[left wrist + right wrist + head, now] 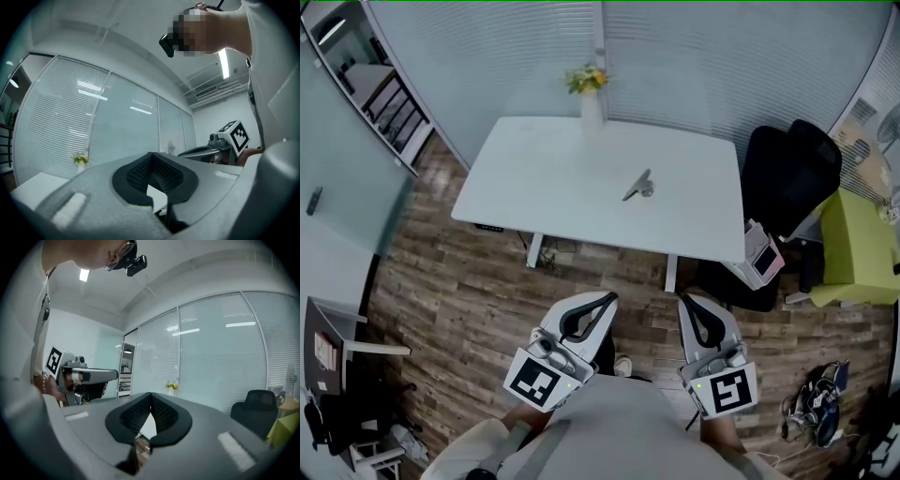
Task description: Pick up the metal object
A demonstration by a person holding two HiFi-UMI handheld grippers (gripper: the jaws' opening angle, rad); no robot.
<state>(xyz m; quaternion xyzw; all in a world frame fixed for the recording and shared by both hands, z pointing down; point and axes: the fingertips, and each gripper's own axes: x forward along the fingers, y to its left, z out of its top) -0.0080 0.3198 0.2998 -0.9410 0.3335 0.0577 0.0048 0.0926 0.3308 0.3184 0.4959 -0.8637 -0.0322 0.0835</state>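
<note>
Lying near the middle of the white counter [534, 187], the metal object [639, 186] is well apart from both tools, with a vase of flowers [589, 94] at the far edge. The left hand-held gripper [605, 298] and the right hand-held gripper [686, 302] hover over the wooden floor [469, 300], short of the counter, each with its jaws pressed together on nothing. The object looks small, stiff, probably light and slippery. Its thin straight arm seems a better place to pinch than the rounded end.

Head view: steeply down on the white table [544, 197], well apart.
My gripper views: level, toward that table; both share its flower vase [80, 161].
</note>
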